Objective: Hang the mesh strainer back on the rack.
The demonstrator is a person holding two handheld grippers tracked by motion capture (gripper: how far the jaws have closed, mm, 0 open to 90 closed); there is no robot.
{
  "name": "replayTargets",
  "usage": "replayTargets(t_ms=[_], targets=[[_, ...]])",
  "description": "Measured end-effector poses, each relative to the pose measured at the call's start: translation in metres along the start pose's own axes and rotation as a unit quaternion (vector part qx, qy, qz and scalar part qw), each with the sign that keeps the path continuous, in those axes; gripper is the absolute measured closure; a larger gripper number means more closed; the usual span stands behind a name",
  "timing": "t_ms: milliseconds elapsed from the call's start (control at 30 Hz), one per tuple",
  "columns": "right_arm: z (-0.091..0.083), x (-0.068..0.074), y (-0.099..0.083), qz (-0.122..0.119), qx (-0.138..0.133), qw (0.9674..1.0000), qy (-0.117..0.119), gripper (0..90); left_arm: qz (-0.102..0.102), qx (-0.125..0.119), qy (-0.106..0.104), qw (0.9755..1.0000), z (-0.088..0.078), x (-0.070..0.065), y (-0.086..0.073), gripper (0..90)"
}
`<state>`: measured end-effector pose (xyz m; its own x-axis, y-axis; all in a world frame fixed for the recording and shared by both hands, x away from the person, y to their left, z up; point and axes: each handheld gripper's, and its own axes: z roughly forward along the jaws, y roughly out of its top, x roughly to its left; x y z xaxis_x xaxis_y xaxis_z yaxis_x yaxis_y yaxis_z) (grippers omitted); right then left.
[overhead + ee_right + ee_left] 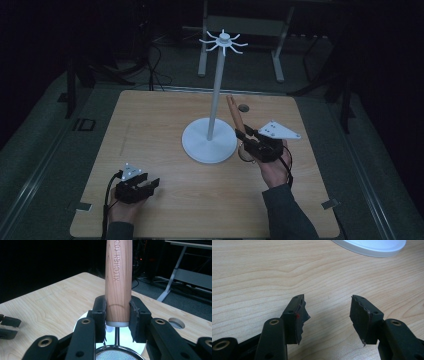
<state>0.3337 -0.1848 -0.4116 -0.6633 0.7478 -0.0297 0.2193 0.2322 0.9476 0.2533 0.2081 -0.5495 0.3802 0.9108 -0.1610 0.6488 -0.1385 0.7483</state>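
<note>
While the right gripper [248, 141] clamps a strainer's [117, 353] wooden handle [118, 282], handle tilted up, mesh end low, it sits just right of the white stand's [217, 95] round base [209, 142]. Left gripper [149, 182] rests near the table's [150, 125] near-left edge, jaws spread wide, nothing between them.
</note>
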Motion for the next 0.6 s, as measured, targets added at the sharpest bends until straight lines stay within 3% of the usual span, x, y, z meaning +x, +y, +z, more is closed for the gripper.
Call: replayTargets(t_ms=[600], targets=[[-0.0013, -0.0014, 0.0082, 0.013, -0.015, 0.9998, 0.002, 69.4, -0.001, -0.001, 0.000, 1.0000, 0.0001, 0.0000, 0.0000, 46.1]])
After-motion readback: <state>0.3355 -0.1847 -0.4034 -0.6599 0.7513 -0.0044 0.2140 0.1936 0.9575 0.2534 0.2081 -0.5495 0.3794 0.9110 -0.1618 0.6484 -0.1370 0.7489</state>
